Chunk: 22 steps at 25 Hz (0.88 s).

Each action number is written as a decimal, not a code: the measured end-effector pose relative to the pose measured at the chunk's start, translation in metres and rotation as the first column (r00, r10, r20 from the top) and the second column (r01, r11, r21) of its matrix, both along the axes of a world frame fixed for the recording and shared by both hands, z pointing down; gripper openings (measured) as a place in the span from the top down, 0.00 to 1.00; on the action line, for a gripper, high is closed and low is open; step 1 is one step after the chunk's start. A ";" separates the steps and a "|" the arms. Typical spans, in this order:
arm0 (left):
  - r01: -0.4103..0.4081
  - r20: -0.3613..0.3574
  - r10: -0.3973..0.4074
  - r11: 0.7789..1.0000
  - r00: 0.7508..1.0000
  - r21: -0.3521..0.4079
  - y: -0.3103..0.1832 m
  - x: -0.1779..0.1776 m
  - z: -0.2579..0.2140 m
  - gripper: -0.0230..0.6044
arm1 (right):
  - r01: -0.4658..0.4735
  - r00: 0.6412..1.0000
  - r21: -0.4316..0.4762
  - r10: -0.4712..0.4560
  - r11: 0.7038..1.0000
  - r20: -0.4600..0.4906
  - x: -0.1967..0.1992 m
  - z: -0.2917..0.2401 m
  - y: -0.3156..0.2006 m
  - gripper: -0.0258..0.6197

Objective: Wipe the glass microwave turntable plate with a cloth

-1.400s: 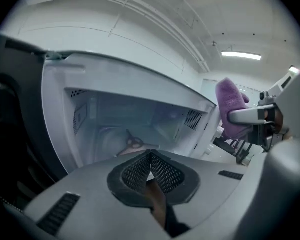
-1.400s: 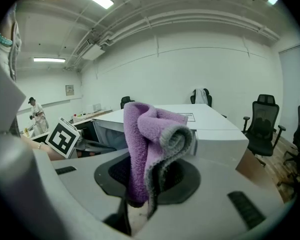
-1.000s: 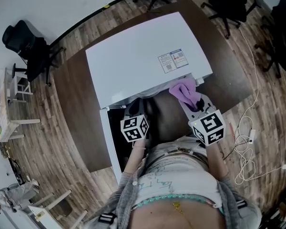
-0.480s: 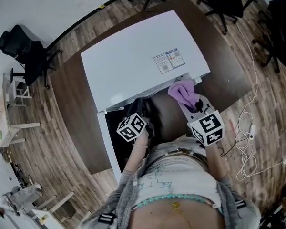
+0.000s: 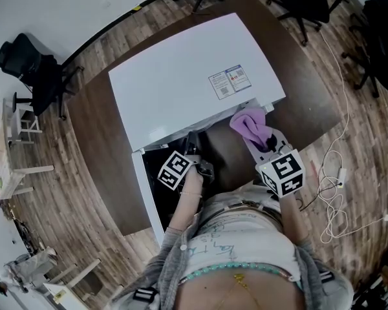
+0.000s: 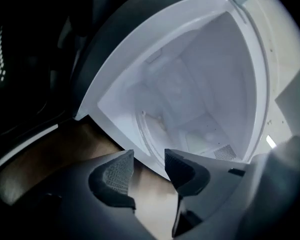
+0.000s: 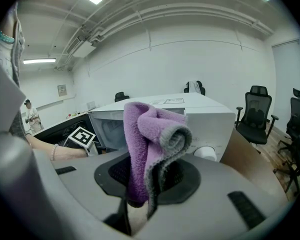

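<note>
Purple cloth (image 7: 150, 134) sits clamped in our right claw (image 7: 142, 181).
Our left claw (image 6: 149, 165), jaws just opening and empty, faces the glass turntable plate (image 6: 154, 127) inside the microwave (image 6: 200, 74).

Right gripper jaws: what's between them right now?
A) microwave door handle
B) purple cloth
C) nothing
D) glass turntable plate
B: in the right gripper view, the right gripper is clamped on a folded purple cloth, which stands up from between its pads.
</note>
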<state>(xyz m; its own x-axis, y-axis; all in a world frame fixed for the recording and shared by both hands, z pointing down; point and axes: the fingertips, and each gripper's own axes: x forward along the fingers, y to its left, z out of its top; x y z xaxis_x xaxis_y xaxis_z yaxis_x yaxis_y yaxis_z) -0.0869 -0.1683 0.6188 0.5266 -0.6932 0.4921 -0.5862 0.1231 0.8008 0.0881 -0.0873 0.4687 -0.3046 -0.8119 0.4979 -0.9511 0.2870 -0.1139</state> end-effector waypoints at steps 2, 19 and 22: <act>0.050 -0.058 -0.053 0.997 0.997 -0.052 0.001 -0.001 0.005 0.62 | -0.002 1.000 -0.004 0.002 1.000 -0.001 0.000 0.002 0.001 0.80; 0.137 -0.073 -0.154 0.971 0.985 -0.194 -0.019 0.004 0.020 0.58 | -0.021 1.000 -0.021 0.021 1.000 0.010 0.004 0.007 0.000 0.80; 0.138 -0.033 -0.149 0.966 0.988 -0.219 -0.019 0.004 0.023 0.58 | -0.020 1.000 -0.024 0.020 1.000 0.013 0.004 0.008 -0.001 0.80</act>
